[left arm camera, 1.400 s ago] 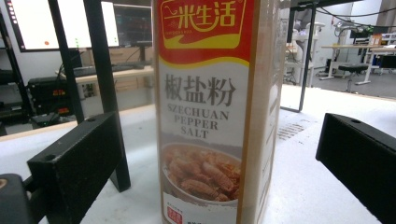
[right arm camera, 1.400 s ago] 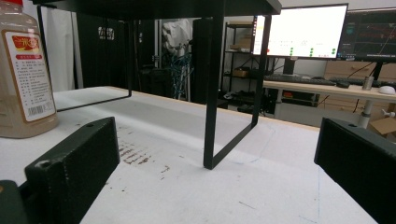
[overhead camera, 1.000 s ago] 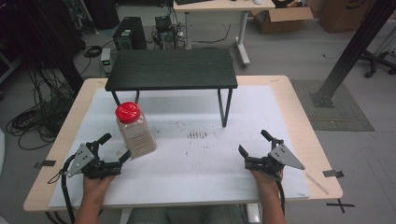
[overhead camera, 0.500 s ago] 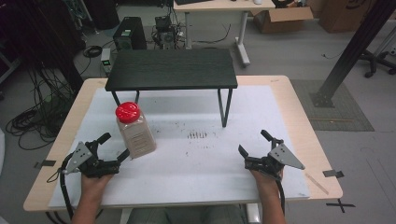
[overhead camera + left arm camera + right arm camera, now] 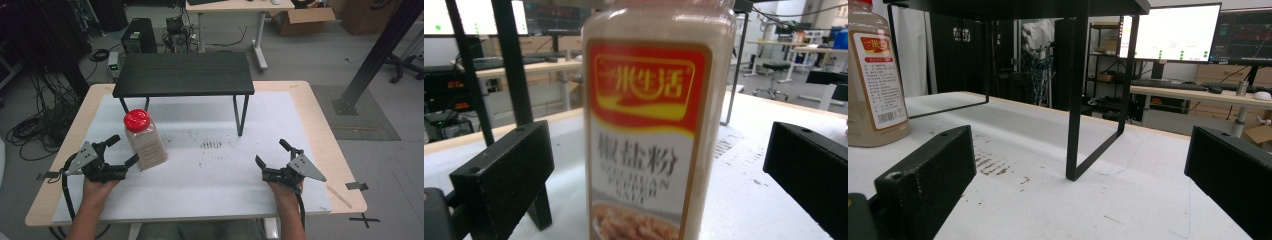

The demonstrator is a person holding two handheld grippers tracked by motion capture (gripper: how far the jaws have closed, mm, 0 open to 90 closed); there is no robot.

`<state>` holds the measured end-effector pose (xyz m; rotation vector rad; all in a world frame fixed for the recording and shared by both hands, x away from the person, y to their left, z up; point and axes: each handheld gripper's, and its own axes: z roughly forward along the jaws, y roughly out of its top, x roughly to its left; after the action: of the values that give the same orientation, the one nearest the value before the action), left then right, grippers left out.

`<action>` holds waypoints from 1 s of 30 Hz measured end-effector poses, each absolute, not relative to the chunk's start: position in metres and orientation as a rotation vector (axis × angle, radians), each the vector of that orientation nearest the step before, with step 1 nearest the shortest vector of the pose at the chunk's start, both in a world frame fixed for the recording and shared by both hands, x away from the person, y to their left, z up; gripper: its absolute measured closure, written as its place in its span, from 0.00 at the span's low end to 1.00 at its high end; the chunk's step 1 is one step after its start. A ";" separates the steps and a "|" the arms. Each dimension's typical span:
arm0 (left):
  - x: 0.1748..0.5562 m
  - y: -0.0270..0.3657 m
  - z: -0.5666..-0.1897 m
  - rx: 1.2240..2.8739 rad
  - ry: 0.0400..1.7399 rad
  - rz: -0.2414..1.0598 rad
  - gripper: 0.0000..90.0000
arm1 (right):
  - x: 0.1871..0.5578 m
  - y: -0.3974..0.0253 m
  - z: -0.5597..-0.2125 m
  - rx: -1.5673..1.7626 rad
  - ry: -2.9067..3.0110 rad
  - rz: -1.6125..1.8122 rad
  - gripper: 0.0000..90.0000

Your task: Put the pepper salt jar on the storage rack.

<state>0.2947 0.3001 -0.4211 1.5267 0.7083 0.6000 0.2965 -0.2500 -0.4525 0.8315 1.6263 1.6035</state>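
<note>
Both jaws wide open, empty — your left gripper (image 5: 119,155) straddles jar (image 5: 144,140), right gripper (image 5: 272,159) idle. Next: close squarely on jar.

Table (image 5: 320,125) w/ white mat (image 5: 210,170): jar (image 5: 145,140), black stand (image 5: 184,74), maybe smudges.

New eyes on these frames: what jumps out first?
The red-capped clear plastic seasoning bottle stands upright on the white table mat, between the open jaws of the left claw. Behind it stands a black metal-legged shelf; the right claw rests open, apart.
</note>
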 end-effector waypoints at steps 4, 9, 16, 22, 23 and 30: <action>0.300 0.298 -0.415 1.550 0.689 0.587 0.00 | 0.296 -0.250 -0.452 0.831 1.626 1.604 0.00; 0.307 0.298 -0.410 1.570 0.673 0.547 0.00 | 0.296 -0.250 -0.452 0.831 1.626 1.604 0.00; 0.316 0.293 -0.408 1.612 0.654 0.493 0.00 | 0.297 -0.250 -0.452 0.833 1.627 1.604 0.00; 0.324 0.289 -0.407 1.610 0.642 0.479 0.00 | 0.297 -0.250 -0.452 0.832 1.627 1.603 0.00; 0.324 0.289 -0.407 1.610 0.642 0.479 0.00 | 0.297 -0.250 -0.452 0.832 1.627 1.603 0.00; 0.330 0.285 -0.407 1.626 0.608 0.475 0.00 | 0.297 -0.250 -0.452 0.833 1.628 1.603 0.00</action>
<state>0.3297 0.2846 -0.4071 1.6263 0.6083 0.4750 0.2967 -0.2500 -0.4524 0.8333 1.6279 1.6034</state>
